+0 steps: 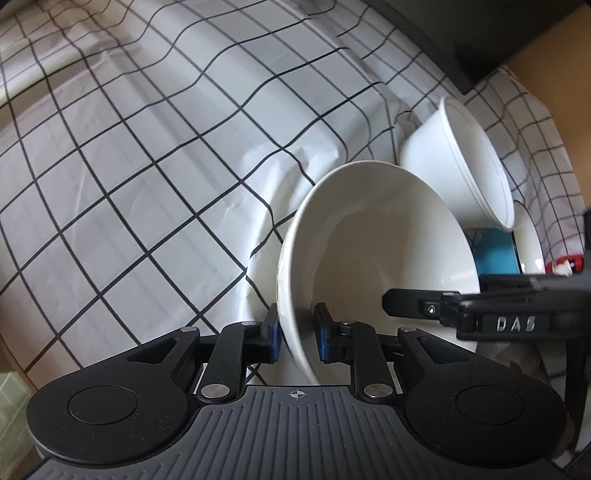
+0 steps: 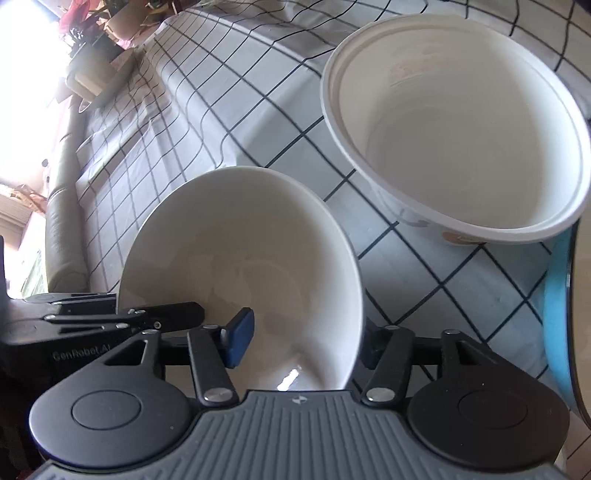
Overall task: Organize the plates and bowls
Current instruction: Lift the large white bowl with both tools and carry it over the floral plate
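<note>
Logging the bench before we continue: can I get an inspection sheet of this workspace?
Surface: checked cloth, wrinkled.
Job's things: white bowl, tilted; plastic tub; blue-sided dish at the edge.
Clutter: nothing seen.
Tools: left tool clamps the bowl's rim; right tool straddles the opposite rim, inner pad off the wall.
Cables: nothing seen.
Surroundings: sofa, plants.

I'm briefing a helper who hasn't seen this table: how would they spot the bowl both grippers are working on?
On the black-and-white checked tablecloth, look nearest the grippers: the smooth glazed white bowl is tipped up, its rim straddled by the left gripper and the right gripper. Its neighbour, a deeper ridged-rim tub, stands apart, untouched.
</note>
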`<move>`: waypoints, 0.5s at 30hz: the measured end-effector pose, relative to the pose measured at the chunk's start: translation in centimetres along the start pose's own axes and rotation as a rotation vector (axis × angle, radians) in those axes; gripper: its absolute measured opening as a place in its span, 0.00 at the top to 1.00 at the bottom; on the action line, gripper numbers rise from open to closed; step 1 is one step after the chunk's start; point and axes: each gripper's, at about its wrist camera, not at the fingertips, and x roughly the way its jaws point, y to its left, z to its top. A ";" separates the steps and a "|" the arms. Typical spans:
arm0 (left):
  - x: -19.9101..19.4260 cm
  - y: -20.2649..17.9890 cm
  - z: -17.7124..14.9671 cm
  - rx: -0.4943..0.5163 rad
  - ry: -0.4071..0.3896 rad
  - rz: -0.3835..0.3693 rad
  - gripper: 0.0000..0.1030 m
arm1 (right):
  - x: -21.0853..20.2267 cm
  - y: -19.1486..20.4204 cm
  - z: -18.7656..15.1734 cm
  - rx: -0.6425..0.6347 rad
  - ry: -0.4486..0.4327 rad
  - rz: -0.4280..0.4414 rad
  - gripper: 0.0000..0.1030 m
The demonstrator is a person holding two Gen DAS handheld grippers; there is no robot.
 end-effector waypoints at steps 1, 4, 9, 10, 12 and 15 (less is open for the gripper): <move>0.1 -0.1 0.3 -0.013 0.011 0.007 0.79 | 0.0 0.2 -0.1 -0.007 -0.011 -0.021 0.54; 0.5 -0.3 1.2 -0.037 0.039 0.024 0.78 | 0.0 0.9 -0.5 -0.034 -0.043 -0.073 0.56; 0.7 -0.4 1.8 -0.046 0.005 0.045 0.78 | 0.0 1.7 -1.2 -0.077 -0.079 -0.120 0.56; 0.7 -0.5 1.8 -0.034 -0.003 0.048 0.78 | -0.1 1.8 -1.2 -0.084 -0.092 -0.137 0.57; 0.8 -1.0 1.7 0.009 -0.016 0.063 0.76 | -0.5 2.0 -1.1 -0.106 -0.132 -0.177 0.57; 0.9 -1.5 1.6 0.031 -0.021 0.081 0.75 | -0.8 1.7 -0.7 -0.100 -0.137 -0.150 0.57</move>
